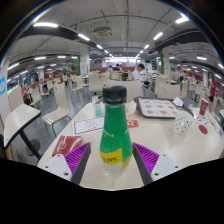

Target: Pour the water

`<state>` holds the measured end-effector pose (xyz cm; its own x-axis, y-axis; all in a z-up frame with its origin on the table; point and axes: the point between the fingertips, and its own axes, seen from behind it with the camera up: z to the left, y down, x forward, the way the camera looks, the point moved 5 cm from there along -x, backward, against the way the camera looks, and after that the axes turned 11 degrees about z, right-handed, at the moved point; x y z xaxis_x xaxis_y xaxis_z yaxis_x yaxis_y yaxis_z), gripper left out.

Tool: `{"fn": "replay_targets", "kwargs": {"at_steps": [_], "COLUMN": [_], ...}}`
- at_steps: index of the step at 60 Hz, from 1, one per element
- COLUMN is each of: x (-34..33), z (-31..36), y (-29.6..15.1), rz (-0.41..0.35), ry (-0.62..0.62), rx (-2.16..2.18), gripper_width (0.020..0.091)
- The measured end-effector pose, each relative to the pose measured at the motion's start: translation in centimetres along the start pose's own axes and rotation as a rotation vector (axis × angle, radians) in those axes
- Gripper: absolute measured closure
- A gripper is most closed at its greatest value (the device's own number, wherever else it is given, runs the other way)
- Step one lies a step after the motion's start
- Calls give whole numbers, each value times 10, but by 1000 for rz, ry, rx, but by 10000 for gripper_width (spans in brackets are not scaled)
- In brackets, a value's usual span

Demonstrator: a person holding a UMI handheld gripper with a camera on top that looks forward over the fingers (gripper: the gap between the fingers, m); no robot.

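Note:
A green plastic bottle (115, 130) with a dark green cap and a yellow label stands upright on the white table (168, 150). It sits between the two fingers of my gripper (113, 168). The purple pads (80, 156) flank its lower half, with a narrow gap showing at either side. The gripper is open about the bottle. The bottle's base is hard to make out low between the fingers. No cup or other vessel for water is in sight.
A red packet (66, 145) lies just left of the left finger, with a white sheet (88, 126) behind it. A patterned tray (158, 107) sits at the back right, and small items (183, 124) lie right of it. Chairs (55, 113) stand at the left.

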<state>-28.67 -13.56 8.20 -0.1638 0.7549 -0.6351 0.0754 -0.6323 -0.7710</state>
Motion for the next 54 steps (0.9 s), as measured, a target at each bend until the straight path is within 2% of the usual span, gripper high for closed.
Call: {"fn": "replay_targets", "kwargs": {"at_steps": [3,4,6,7,8,14,20,25,26,29,35,42,47,54], "x": [8,11,14,16,17,20,21,25,24,24,27,20,16,24], "z": [2,1,-2,-5,-7,-8,-7,-5,-6,-7,-11,-26,-50,-99], "y": [-5,-6,-9,-11,-12,-15,-14,-14,-14,-16,-23,-74,-120,-161], "rz": [-28,-36,-53,-62,-71,-101,-55,-30,-24,-11,27,-29,-66,-69], "ry": [19,31,63,85,97,109,87,58,51,33,-10,-126,-254,-442], "rx": [-12,-22,-45,-55,-64,-84,-104,-132,-130,-128,-108,74,277,643], "gripper_width": [283,313,409,526,576,585,608,661,690,708,707,706,709,709]}}
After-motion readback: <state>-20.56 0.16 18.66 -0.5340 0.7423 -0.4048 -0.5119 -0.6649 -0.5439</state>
